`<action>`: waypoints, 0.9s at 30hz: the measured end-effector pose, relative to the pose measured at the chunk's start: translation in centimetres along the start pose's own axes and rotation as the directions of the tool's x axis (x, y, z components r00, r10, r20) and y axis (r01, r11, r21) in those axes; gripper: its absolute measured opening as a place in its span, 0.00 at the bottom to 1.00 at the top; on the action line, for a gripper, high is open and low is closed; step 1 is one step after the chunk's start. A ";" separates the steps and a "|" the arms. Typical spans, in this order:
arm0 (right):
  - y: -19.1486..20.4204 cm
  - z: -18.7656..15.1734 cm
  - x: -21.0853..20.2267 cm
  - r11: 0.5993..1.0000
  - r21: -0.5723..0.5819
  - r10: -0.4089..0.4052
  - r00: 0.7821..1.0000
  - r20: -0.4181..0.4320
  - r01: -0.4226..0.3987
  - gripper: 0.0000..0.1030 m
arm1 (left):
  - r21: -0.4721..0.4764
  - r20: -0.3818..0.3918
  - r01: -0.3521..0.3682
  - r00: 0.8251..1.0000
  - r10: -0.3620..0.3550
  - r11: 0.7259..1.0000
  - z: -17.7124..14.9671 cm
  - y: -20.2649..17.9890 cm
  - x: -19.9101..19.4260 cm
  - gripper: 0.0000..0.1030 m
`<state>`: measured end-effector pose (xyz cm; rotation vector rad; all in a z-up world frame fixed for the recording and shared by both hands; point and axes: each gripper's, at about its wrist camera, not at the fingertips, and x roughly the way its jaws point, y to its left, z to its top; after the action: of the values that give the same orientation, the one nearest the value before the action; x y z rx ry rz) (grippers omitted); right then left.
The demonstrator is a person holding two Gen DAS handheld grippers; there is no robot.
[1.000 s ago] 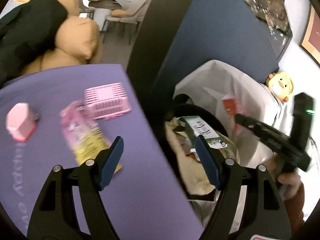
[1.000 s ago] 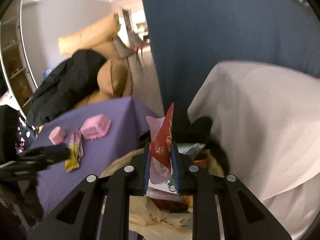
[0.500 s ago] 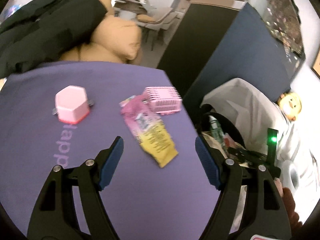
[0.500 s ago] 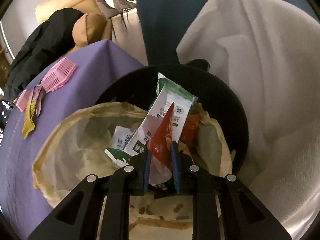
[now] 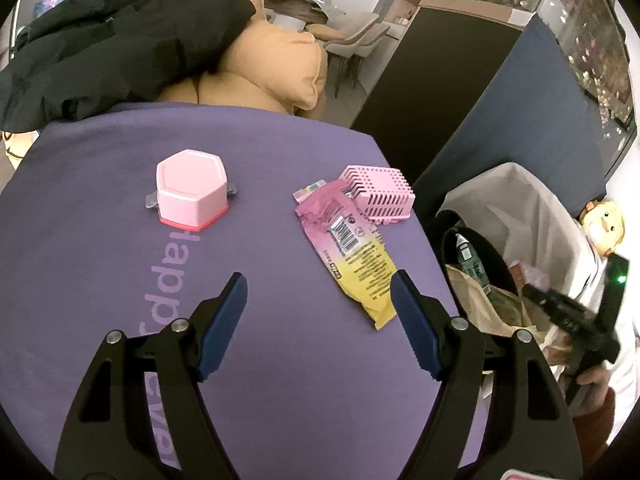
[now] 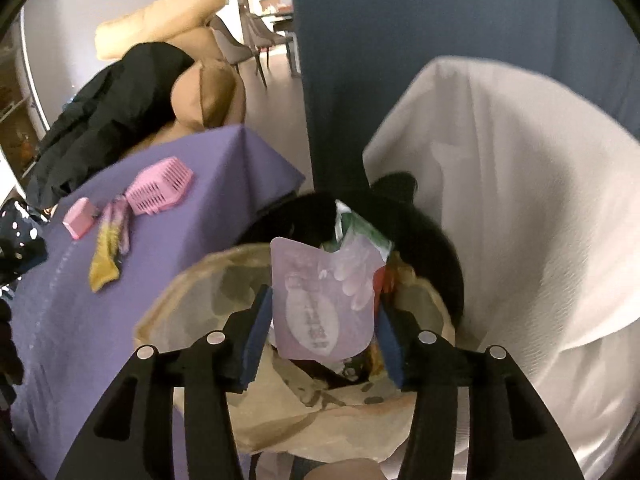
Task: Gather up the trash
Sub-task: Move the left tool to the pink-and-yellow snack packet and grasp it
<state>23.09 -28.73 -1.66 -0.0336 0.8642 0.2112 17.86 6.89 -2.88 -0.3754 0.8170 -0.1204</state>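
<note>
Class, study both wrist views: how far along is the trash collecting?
Done: a green carton lies in the black bin. In hand: the right gripper, open, has a pale purple pouch between its fingers over the bin. Left: the pink-and-yellow wrapper on the purple tablecloth, ahead of the open left gripper.

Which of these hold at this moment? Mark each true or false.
1. The left hand-held gripper is open over the purple table. True.
2. The pink-and-yellow wrapper is already in the bin. False: it lies on the table, partly under the pink basket.
3. The right hand-held gripper is clamped shut. False: its jaws stand apart over the bin, a pale pouch between them.
4. The hexagonal pink box stands on the table. True.
5. The bin is empty. False: a carton and other trash sit inside.
</note>
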 end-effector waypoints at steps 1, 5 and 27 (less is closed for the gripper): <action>-0.1 0.2 -0.2 1.000 0.002 0.002 1.000 0.006 -0.002 0.46 | -0.003 -0.004 -0.002 1.000 0.002 1.000 0.0 0.0 0.1 0.68; -0.5 0.6 -0.9 0.998 0.032 0.046 0.999 0.024 -0.047 0.54 | -0.020 -0.014 -0.008 1.000 0.008 1.000 -0.2 0.5 0.3 0.68; 2.0 0.6 -2.8 0.998 -0.068 0.003 0.997 0.080 0.003 0.69 | 0.016 -0.058 0.009 0.998 -0.008 1.000 1.0 -3.0 4.1 0.68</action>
<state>21.44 -27.21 0.97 -0.0883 0.7771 0.2405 21.51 3.42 -3.91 -0.3615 0.8710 -0.1467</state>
